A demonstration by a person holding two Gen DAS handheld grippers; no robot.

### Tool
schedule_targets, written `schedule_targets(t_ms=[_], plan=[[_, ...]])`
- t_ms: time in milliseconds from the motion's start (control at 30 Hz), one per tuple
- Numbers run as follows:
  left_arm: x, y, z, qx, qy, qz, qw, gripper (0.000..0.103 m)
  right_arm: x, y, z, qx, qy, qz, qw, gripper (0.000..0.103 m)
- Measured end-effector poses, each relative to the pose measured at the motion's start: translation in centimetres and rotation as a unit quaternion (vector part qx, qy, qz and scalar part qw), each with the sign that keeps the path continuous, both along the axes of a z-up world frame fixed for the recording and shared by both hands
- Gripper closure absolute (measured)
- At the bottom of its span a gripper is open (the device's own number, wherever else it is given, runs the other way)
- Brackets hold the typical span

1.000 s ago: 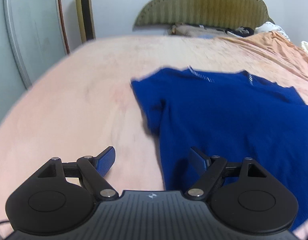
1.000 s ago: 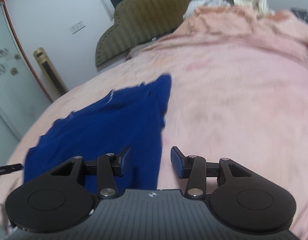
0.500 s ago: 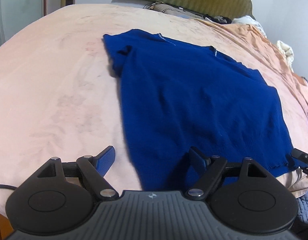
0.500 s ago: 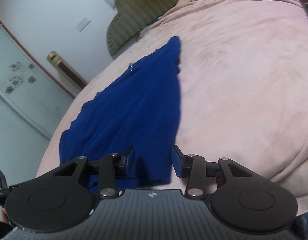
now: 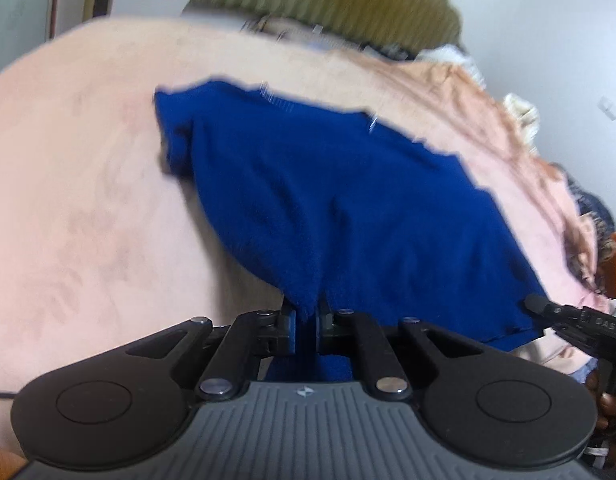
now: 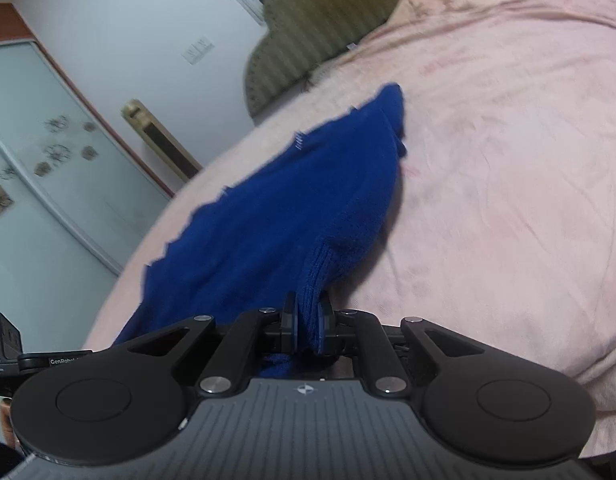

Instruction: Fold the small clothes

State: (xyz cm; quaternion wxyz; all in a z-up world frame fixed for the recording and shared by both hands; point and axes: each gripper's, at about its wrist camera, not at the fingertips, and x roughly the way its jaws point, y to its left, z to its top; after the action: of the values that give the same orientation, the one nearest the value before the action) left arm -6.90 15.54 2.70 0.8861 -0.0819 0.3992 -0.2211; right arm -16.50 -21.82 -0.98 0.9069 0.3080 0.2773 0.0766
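Observation:
A dark blue knit shirt (image 5: 368, 200) lies spread on the pink bedsheet (image 5: 87, 200). In the left wrist view my left gripper (image 5: 305, 320) is shut on the shirt's near bottom corner, and the cloth rises from the bed into the pads. In the right wrist view the blue shirt (image 6: 267, 232) runs away from my right gripper (image 6: 309, 328). Its jaws are closing, with the ribbed hem at the other bottom corner pinched between the pads. The tip of the right gripper (image 5: 564, 316) shows at the shirt's right corner.
The pink bedsheet (image 6: 508, 160) stretches wide to the right of the shirt. A rumpled orange blanket (image 5: 488, 92) lies at the bed's far right. An olive headboard (image 5: 328, 4) stands behind, and a glass-fronted wardrobe (image 6: 47, 160) stands to the left.
Both grippers have closed on the shirt's bottom corners. The left stood wide open before, the right half open. The hem has lifted off the sheet at both corners.

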Motion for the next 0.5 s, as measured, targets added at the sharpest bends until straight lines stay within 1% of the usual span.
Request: schedule_targets(t_ms=[100, 233, 400, 500], plan=[[-0.9, 1.1, 2.1, -0.017, -0.028, -0.013, 0.9994, 0.095, -0.4, -0.3, 0.8, 0.024, -0.017, 0.018, 0.999, 0.09], [-2.3, 2.4, 4.8, -0.033, -0.053, -0.043, 0.9971, 0.095, -1.5, -0.9, 2.6, 0.052, -0.048, 0.053, 0.996, 0.09], [-4.8, 3.7, 7.9, -0.044, -0.086, -0.084, 0.9917, 0.095, -3.9, -2.1, 5.8, 0.078, -0.107, 0.091, 0.987, 0.09], [-5.7, 4.1, 8.7, -0.05, -0.093, -0.106, 0.9888, 0.095, -5.5, -2.6, 7.4, 0.084, -0.139, 0.11, 0.981, 0.09]])
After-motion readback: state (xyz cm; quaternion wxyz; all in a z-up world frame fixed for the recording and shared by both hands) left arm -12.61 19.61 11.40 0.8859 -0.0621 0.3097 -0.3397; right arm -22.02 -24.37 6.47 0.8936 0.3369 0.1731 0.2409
